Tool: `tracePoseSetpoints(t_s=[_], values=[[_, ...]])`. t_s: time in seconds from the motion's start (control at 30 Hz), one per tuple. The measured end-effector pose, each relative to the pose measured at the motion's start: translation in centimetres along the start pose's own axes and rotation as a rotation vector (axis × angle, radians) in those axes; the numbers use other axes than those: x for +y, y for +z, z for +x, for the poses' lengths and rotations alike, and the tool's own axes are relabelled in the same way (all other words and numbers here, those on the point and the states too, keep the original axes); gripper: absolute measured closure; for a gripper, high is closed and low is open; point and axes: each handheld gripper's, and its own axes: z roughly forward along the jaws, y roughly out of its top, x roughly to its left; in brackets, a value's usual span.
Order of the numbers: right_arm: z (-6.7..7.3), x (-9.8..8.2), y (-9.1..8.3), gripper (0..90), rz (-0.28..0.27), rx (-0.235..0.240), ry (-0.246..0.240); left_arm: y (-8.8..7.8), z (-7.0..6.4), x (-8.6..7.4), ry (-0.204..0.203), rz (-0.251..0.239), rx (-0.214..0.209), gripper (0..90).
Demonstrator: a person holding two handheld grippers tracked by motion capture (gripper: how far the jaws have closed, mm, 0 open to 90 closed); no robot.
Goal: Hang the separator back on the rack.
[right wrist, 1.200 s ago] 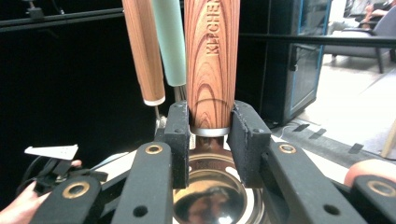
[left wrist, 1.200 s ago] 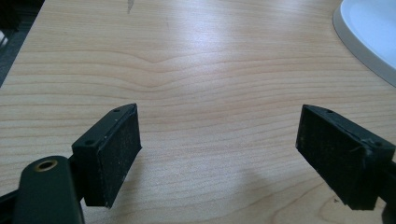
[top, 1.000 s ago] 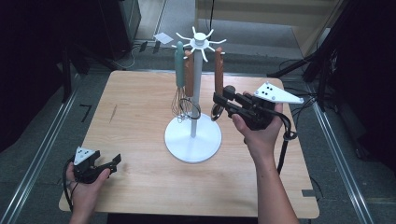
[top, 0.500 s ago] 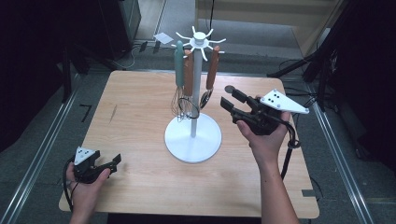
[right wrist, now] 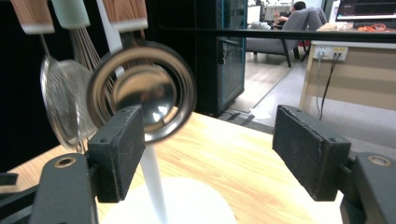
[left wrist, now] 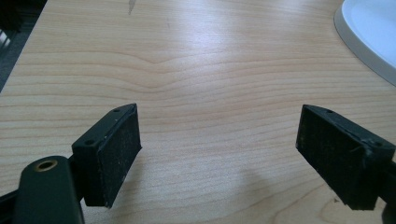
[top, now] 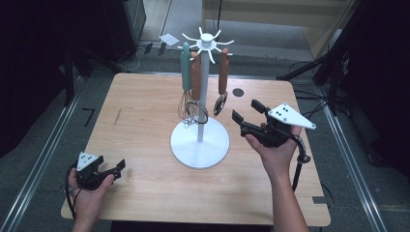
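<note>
High view: the ladle hangs from the white stand, just off the right gripper, whose jaws have just opened, empty. Judged light, stiff, slippery at the bowl; grip the wooden handle. Left gripper view: left gripper apart, empty. Right gripper view: polished bowl just ahead.

1. Wooden table: light grain, with a short dark streak left of centre and a small black round spot near the far edge.
2. Whisk: teal handle, hanging upright, wires down.
3. Mesh strainer: brown handle, hanging just beside the whisk (the two overlap in the high view; contact cannot be told).
4. Floor: a white sheet of paper beyond the table; a "7" mark at its left.
5. Background, right gripper view: black cabinet, grey office chair, wooden desk with wall sockets.
</note>
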Motion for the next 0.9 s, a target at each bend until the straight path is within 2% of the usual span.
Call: tracePoseSetpoints(t_s=[0.2, 0.37, 0.9], values=[[-0.3, -1.3, -0.2, 25.9, 0.016, -0.028, 0.007, 0.0, 0.0, 0.0, 0.002, 0.0, 0.001, 14.3], [-0.8, -2.4, -0.5, 26.8, 0.03, -0.031, 0.023, 0.0, 0.0, 0.0, 0.006, 0.004, 0.002, 14.1], [-2.2, -6.4, -1.5, 26.6, 0.1, -0.108, 0.033, 0.0, 0.0, 0.0, 0.003, 0.001, 0.003, 13.8]])
